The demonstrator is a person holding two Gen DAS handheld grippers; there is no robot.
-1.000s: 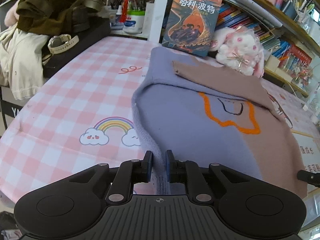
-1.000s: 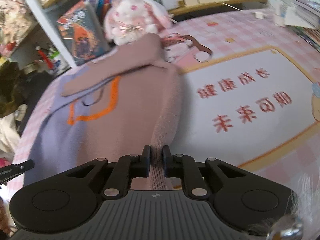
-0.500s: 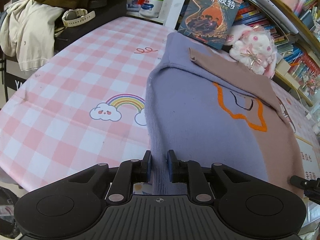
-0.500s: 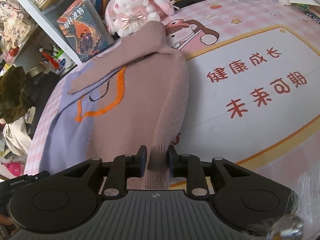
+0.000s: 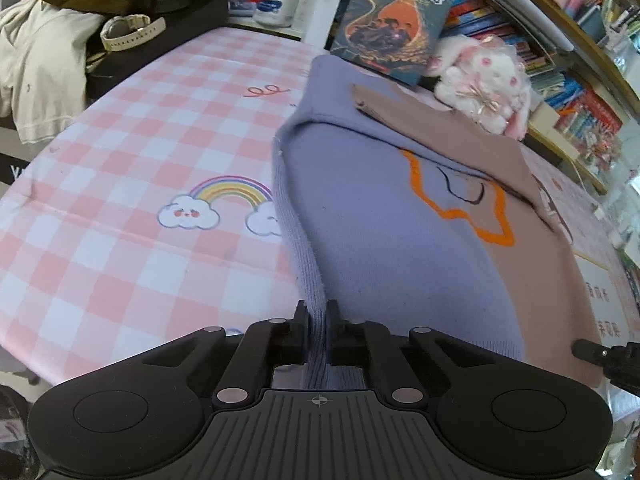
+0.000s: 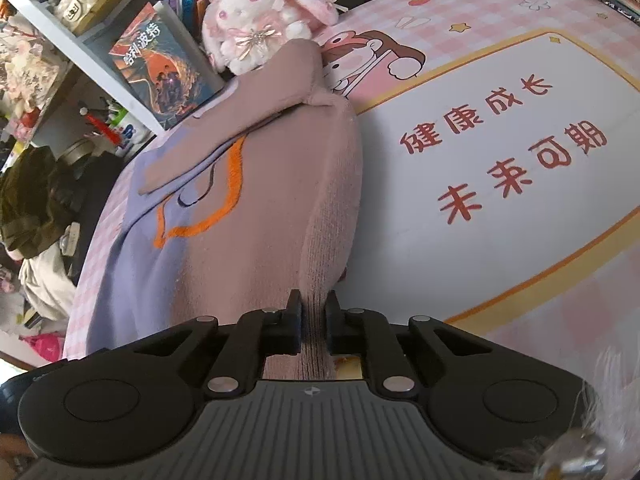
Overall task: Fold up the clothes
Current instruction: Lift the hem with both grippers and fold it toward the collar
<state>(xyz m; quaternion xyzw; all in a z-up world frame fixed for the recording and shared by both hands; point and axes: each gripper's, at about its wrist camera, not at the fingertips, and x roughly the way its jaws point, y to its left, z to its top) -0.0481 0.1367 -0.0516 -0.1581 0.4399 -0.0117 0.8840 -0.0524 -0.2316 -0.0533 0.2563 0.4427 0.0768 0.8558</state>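
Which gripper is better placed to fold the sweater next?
Neither alone: the left gripper pinches the sweater at its purple hem corner, the right gripper at its pink one. Both should probably carry the hem forward together.

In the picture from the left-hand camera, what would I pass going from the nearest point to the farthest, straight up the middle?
left gripper → sweater with its orange outline → book standing behind it.
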